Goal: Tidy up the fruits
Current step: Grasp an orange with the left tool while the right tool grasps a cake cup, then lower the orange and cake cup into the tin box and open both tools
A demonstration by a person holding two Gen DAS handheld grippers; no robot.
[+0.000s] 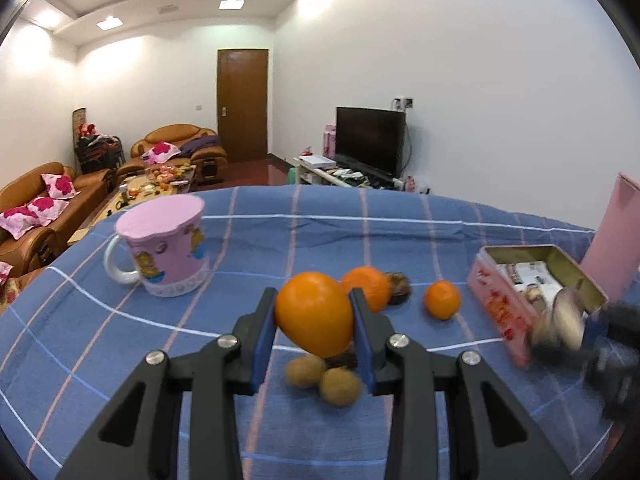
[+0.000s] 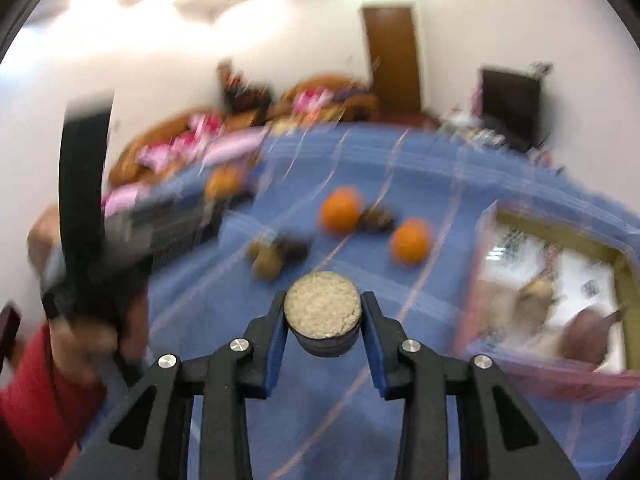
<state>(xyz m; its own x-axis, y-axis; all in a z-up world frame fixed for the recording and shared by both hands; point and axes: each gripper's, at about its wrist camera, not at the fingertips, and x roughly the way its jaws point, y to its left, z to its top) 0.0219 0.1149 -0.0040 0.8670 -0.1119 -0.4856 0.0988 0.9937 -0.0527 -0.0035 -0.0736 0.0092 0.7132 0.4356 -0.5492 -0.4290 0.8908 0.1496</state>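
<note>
Right wrist view is motion-blurred, tin (image 2: 552,296) contents unreadable; your right gripper (image 2: 323,322) is clamped on a round dark cup (image 2: 323,314) of pale grainy matter. Your left gripper (image 1: 313,316) clamps an orange (image 1: 313,314) above the cloth (image 1: 280,232), hiding dark fruit behind; two oranges (image 1: 442,299) at 1 o'clock, mug (image 1: 166,244) at 10.

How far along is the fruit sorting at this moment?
Done: some pieces already lie in the open tin. In hand: the left gripper holds an orange; the right gripper holds a round dark-rimmed item. Left: two oranges, two brown fruits and some dark pieces on the cloth.
</note>
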